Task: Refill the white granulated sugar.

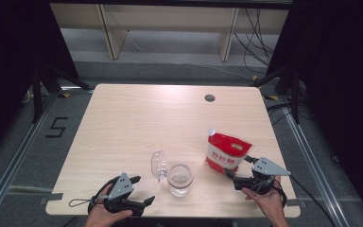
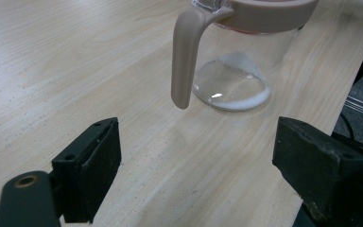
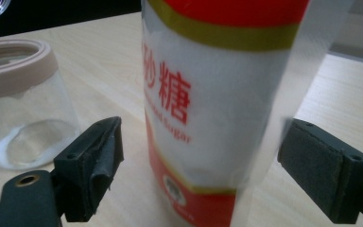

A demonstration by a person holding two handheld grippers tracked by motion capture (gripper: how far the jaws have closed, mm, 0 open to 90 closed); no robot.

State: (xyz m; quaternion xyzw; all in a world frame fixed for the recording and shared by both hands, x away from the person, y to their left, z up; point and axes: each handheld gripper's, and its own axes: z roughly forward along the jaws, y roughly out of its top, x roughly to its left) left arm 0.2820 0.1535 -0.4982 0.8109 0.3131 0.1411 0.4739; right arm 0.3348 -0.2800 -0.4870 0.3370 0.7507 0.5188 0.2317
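Note:
A clear glass jar (image 1: pixel 180 179) with a beige rim stands near the table's front edge, its clear lid (image 1: pixel 159 164) flipped open to the left. A thin layer of white sugar lies at the bottom of the jar (image 2: pixel 231 85), and a beige latch (image 2: pixel 185 52) hangs from its rim. A red and white sugar bag (image 1: pixel 227 151) stands upright to the jar's right. My left gripper (image 1: pixel 139 191) is open, left of the jar. My right gripper (image 1: pixel 238 171) is open with its jaws on either side of the bag (image 3: pixel 217 104), not touching it. The jar (image 3: pixel 19 104) appears at that view's left.
The light wooden table (image 1: pixel 137 118) has a round cable hole (image 1: pixel 210 98) at the back right. Its front edge runs just below the grippers. Dark floor, rails and cables surround the table, and a wooden shelf frame stands behind it.

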